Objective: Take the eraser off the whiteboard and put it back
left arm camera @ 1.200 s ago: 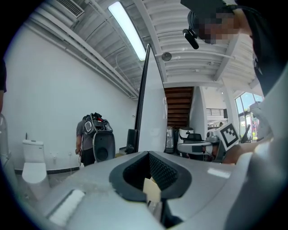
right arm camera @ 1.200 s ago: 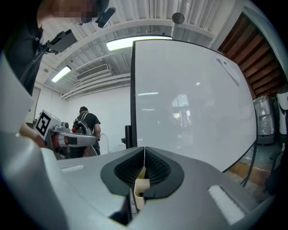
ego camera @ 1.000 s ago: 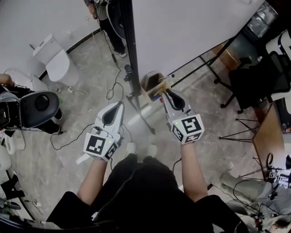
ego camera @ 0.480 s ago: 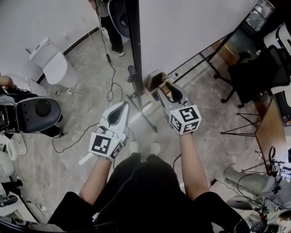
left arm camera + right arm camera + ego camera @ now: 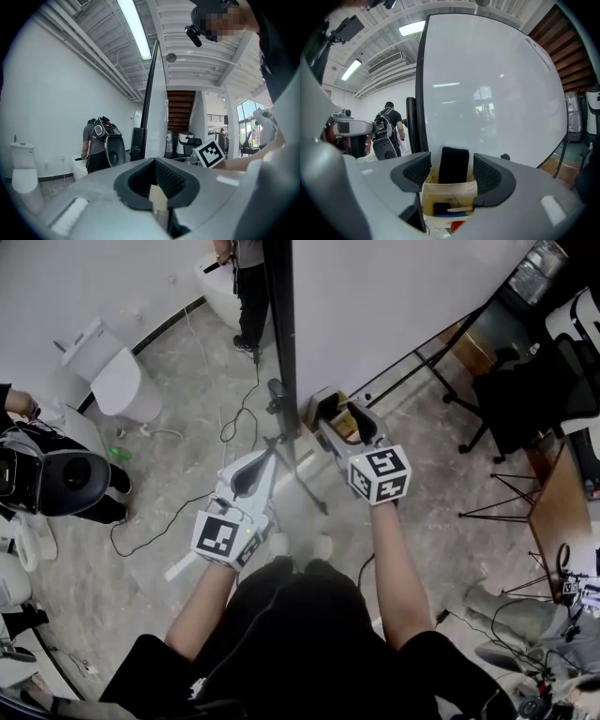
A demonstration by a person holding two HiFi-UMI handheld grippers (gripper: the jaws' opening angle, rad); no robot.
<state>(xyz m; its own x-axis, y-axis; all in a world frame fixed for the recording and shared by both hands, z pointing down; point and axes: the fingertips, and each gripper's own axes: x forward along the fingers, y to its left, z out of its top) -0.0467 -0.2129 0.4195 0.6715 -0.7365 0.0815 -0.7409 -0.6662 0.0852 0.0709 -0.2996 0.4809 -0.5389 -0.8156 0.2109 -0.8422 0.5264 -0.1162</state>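
Observation:
The black eraser (image 5: 453, 165) stands upright in a small cardboard box (image 5: 449, 190) fixed at the foot of the whiteboard (image 5: 487, 93). My right gripper (image 5: 452, 174) reaches over that box, and its jaws have just been opening. The eraser stands between them with a gap on each side, so neither pad presses on it. From the head view the right gripper (image 5: 339, 416) sits at the box (image 5: 317, 401) by the whiteboard (image 5: 394, 296). My left gripper (image 5: 262, 460) hangs lower left, away from the board, jaws together and empty; the left gripper (image 5: 157, 176) holds nothing.
The board's black stand post (image 5: 281, 334) rises just left of the box. Markers lie in the box's lower part (image 5: 449, 209). A white toilet (image 5: 117, 376), floor cables (image 5: 225, 432), a black chair (image 5: 534, 399) and a person with a backpack (image 5: 98, 145) surround me.
My right gripper has moved forward and down onto the box, and its jaws have spread apart around the eraser. The left gripper has barely shifted.

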